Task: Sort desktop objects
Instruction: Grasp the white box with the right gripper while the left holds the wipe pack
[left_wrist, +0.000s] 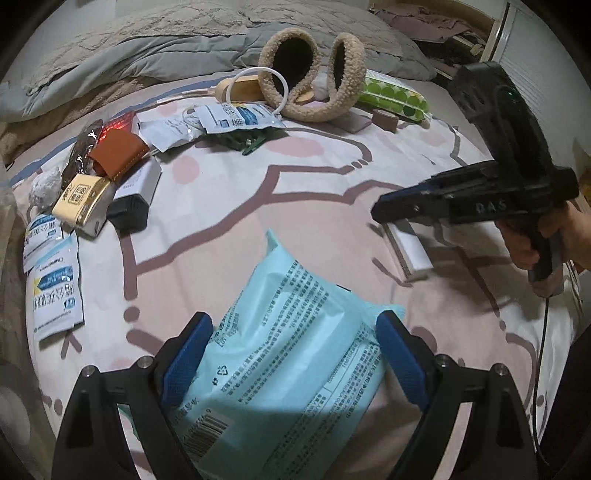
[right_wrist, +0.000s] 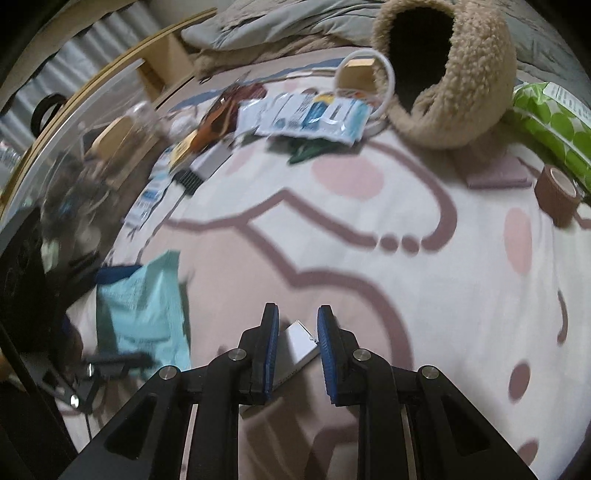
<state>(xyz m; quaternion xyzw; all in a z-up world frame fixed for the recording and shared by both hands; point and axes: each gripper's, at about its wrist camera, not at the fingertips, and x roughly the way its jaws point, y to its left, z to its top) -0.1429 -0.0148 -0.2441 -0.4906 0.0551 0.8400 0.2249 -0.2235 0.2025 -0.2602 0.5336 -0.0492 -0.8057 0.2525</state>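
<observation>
My left gripper (left_wrist: 293, 354) is shut on a light blue wet-wipes pack (left_wrist: 295, 354), its blue pads pressing both sides; the pack also shows in the right wrist view (right_wrist: 144, 314). My right gripper (right_wrist: 297, 347) is shut on a small white box (right_wrist: 301, 345) and appears in the left wrist view (left_wrist: 384, 214) with the box (left_wrist: 413, 251) under its fingers. A fuzzy beige bag (left_wrist: 306, 74) stands open at the far side, also seen from the right wrist (right_wrist: 461, 92).
White-and-blue sachets (left_wrist: 236, 118), a brown pouch (left_wrist: 118, 151), a gold box (left_wrist: 79, 199) and a black-and-white box (left_wrist: 135, 195) lie at the left. A green dotted pack (left_wrist: 395, 98) and brown tape roll (right_wrist: 557, 195) lie at the right. Grey bedding (left_wrist: 147, 48) lies behind.
</observation>
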